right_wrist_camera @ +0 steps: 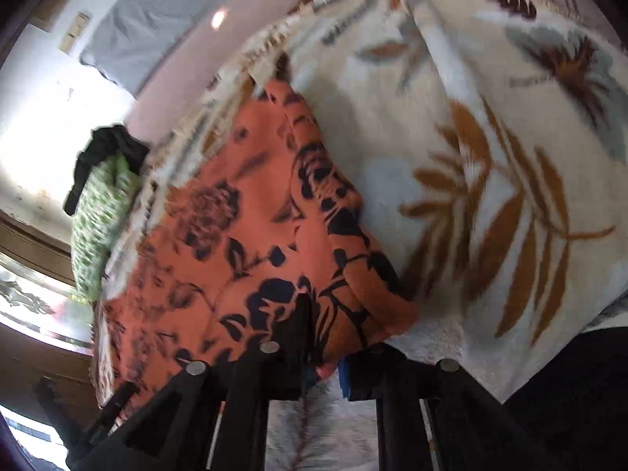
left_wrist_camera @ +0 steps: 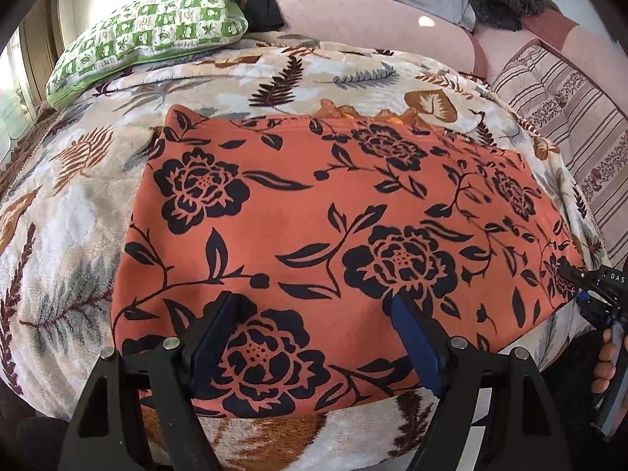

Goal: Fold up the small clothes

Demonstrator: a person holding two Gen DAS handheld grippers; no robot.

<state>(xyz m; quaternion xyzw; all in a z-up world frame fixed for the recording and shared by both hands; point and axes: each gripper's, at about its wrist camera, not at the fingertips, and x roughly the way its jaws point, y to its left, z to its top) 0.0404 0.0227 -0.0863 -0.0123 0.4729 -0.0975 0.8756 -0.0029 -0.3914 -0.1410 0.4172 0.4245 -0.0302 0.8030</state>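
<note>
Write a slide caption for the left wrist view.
Open left hand-held gripper over an orange flowered cloth on a leaf-print blanket; right hand-held gripper at its edge.

In the left wrist view a cloth (left_wrist_camera: 333, 227) lies spread on a blanket (left_wrist_camera: 70, 212) covering the bed, filling the frame's centre. A pillow (left_wrist_camera: 145, 35) rests at upper left, a cushion (left_wrist_camera: 569, 125) at right, behind the cloth.

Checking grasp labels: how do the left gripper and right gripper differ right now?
The left gripper is open, hovering over the middle of the orange floral garment; the right gripper is shut on that garment's edge. The left holds nothing; the right pinches cloth. Both point down at the same garment on the leaf-print blanket.
</note>
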